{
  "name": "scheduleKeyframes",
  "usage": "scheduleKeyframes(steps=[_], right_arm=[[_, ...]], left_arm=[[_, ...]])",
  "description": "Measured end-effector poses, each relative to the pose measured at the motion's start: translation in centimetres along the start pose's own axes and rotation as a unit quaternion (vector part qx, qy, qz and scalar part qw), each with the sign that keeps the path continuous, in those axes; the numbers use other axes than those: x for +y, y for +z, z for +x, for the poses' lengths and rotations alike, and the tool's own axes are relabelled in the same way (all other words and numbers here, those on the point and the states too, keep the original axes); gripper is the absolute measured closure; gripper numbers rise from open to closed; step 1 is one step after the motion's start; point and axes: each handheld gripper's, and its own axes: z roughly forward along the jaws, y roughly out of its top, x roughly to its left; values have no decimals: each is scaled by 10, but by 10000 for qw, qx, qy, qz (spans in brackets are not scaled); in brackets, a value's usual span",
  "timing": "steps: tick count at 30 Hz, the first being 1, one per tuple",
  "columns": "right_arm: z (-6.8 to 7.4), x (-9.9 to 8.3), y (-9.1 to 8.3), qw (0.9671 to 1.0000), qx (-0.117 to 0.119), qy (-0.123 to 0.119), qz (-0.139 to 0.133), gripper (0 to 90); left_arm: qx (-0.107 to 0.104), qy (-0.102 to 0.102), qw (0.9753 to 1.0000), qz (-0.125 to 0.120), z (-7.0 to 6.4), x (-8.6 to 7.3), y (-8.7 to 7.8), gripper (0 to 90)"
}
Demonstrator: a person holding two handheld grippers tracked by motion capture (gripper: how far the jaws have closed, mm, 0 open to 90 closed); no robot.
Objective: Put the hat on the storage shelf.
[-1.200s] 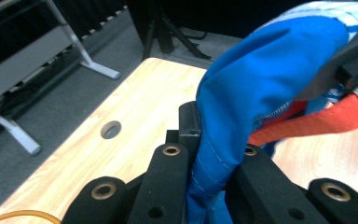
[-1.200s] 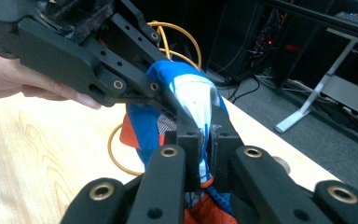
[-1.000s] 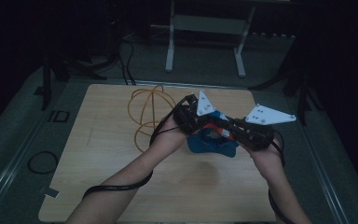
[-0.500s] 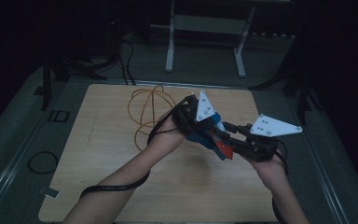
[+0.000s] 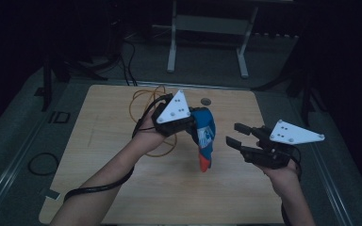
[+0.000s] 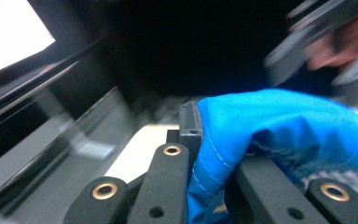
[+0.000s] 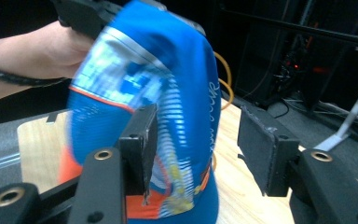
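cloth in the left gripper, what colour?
The cloth is mainly blue with orange trim and pale print, clearest in the right gripper view.

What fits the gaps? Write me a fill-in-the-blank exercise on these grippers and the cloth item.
1. The blue cloth item hangs from the ____ gripper.
2. The right gripper has its jaws ____, with nothing between them.
3. The lowest tip of the cloth item is coloured ____.
4. The looped cable on the wooden table is ____ in colour.

Missing words: left; open; orange; yellow
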Motion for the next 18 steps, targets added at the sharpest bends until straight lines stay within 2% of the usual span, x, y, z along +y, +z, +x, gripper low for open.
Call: scheduleKeyframes(steps=[3, 5, 6, 7, 11, 13, 16, 18], right_arm=[[7, -2, 5, 9998, 171, -86, -6, 457], [10, -3, 7, 9996, 262, -78, -10, 456], [21, -4, 13, 9990, 399, -217, 31, 456], [24, -5, 15, 9989, 374, -258, 71, 456], [27, -8, 20, 9988, 413, -239, 131, 458], [29, -11, 25, 9989, 357, -254, 166, 491], [31, -13, 29, 9992, 229, -301, 163, 608], [31, -14, 29, 9991, 58, -371, 180, 823]], left_arm=[[-247, 4, 9995, -192, -2, -6, -4, 890], [-260, -9, 9994, -218, -3, -8, -4, 889], [-475, -65, 9982, -355, -5, -12, -2, 890], [-579, -91, 9976, -382, -6, -13, -2, 890], [-629, -54, 9971, -419, -9, -12, 0, 889], [-663, -57, 9968, -435, -10, -10, 2, 889], [-673, -53, 9967, -450, -11, -8, 3, 889], [-669, -33, 9968, -444, -11, -8, 4, 889]])
